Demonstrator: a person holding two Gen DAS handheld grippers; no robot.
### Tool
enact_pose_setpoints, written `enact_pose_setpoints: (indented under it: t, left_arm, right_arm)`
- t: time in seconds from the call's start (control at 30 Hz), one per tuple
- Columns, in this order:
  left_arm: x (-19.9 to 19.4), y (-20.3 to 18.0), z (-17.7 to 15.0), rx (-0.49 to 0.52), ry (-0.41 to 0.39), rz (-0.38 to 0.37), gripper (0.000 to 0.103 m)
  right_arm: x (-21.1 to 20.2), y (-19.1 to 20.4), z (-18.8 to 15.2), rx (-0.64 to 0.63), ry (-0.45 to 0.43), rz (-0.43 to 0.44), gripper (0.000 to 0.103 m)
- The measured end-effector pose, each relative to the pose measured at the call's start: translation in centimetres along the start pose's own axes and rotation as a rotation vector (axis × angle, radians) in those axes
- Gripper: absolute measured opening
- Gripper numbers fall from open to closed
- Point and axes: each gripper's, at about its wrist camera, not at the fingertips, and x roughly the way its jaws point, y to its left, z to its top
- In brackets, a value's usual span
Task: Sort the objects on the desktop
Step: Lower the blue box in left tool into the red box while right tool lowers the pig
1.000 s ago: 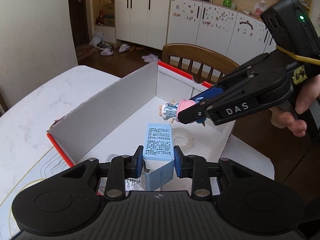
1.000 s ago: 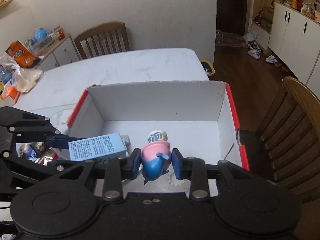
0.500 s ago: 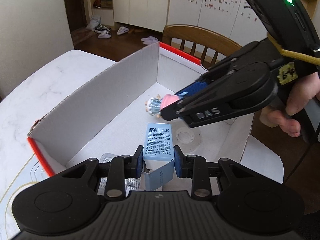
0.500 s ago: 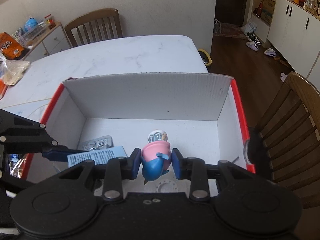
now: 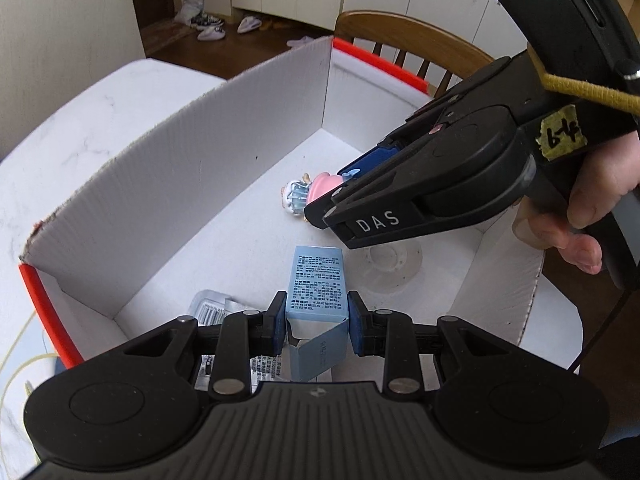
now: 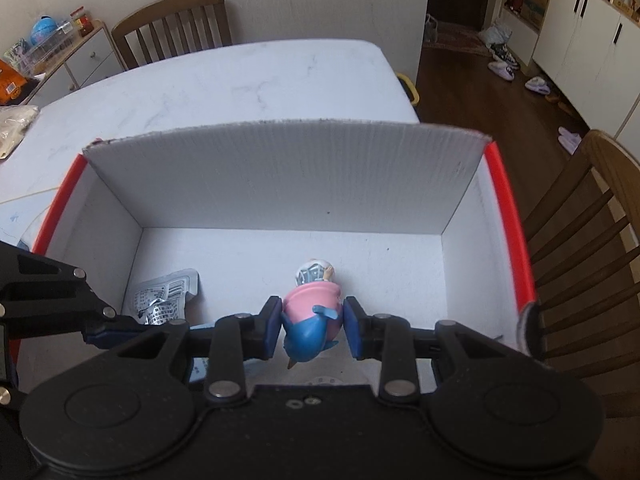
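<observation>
A white cardboard box with red outer sides (image 5: pixel 172 176) (image 6: pixel 288 168) lies open on the white table. My left gripper (image 5: pixel 318 322) is shut on a light blue carton (image 5: pixel 318 280), held low over the box's near end. My right gripper (image 6: pixel 311 330) is shut on a pink and blue figurine (image 6: pixel 311 312) (image 5: pixel 310 194), down inside the box with its head near the floor. In the left wrist view the right gripper's body (image 5: pixel 440 184) reaches in from the right, a hand behind it.
A silver foil packet (image 6: pixel 164 300) (image 5: pixel 210 308) and a clear round lid (image 5: pixel 390 264) lie on the box floor. Wooden chairs (image 6: pixel 592 240) (image 6: pixel 172 20) stand beside and beyond the table. A sideboard with snacks (image 6: pixel 44 52) is at far left.
Both grippers have sunk deeper into the box, which now fills more of each view. The figurine is closer to the box floor; the carton stays gripped.
</observation>
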Motion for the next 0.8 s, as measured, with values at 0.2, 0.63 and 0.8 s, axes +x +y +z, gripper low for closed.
enact_pose_setpoints:
  t: [0.2,0.63,0.8]
  left_arm:
    - [0.5,0.0,-0.3,-0.012,0.041,-0.022,0.029]
    - [1.3,-0.2,-0.5,-0.019,0.110,-0.065,0.029]
    - [1.3,-0.1,-0.6,-0.025,0.131,-0.069,0.029]
  right_arm:
    - [0.7,0.4,-0.2,-0.007,0.043,0.010,0.032]
    - [0.8,0.4,-0.4,0.009,0.067,0.023,0.034]
    - [0.1,0.2,-0.4,0.013,0.056,0.030,0.041]
